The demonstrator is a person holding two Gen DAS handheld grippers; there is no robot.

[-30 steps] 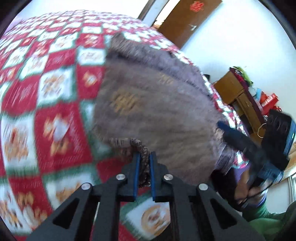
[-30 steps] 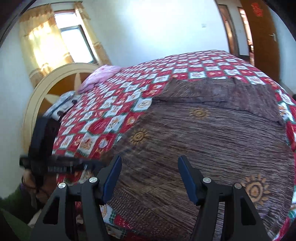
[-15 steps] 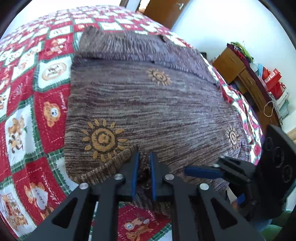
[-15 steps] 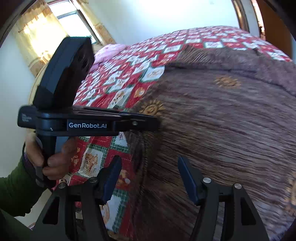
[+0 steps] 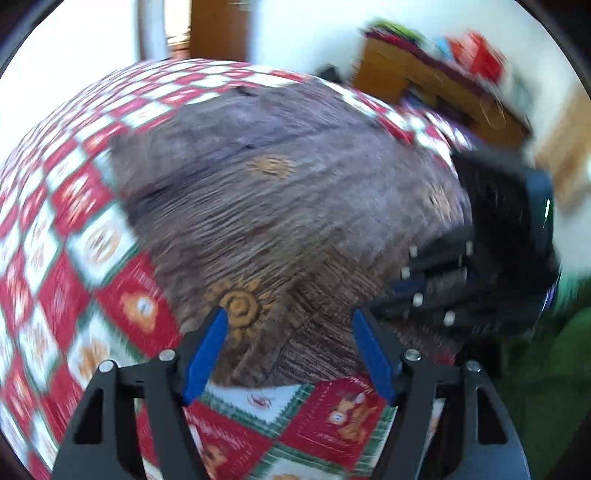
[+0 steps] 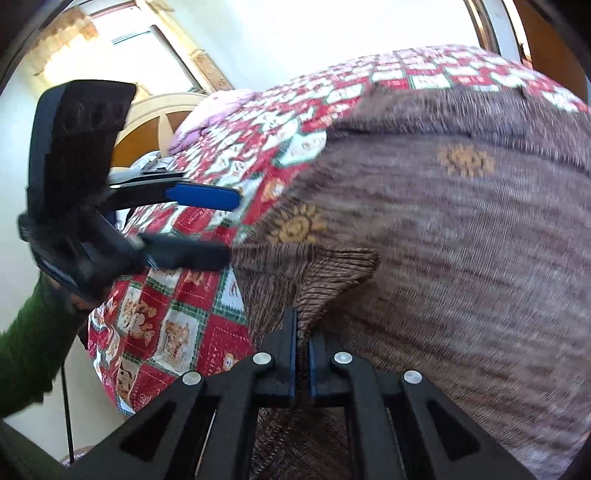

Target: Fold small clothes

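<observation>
Brown knit garment (image 6: pixel 443 236) with orange sun motifs spread flat on a bed quilt (image 6: pixel 177 325) of red, white and green teddy-bear squares. Right gripper (image 6: pixel 303 332) just clamped, pinching the garment's near hem. Left gripper (image 5: pixel 288 347) just opened, spread above the hem, nothing held. Beyond: wooden headboard (image 6: pixel 147 122), curtained window (image 6: pixel 155 48), brown door (image 5: pixel 218 26), cluttered wooden cabinet (image 5: pixel 424 88).

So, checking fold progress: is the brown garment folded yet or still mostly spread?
Mostly spread. The brown garment lies flat across the bedspread; only one near corner is turned over, pinched in the right gripper.
</observation>
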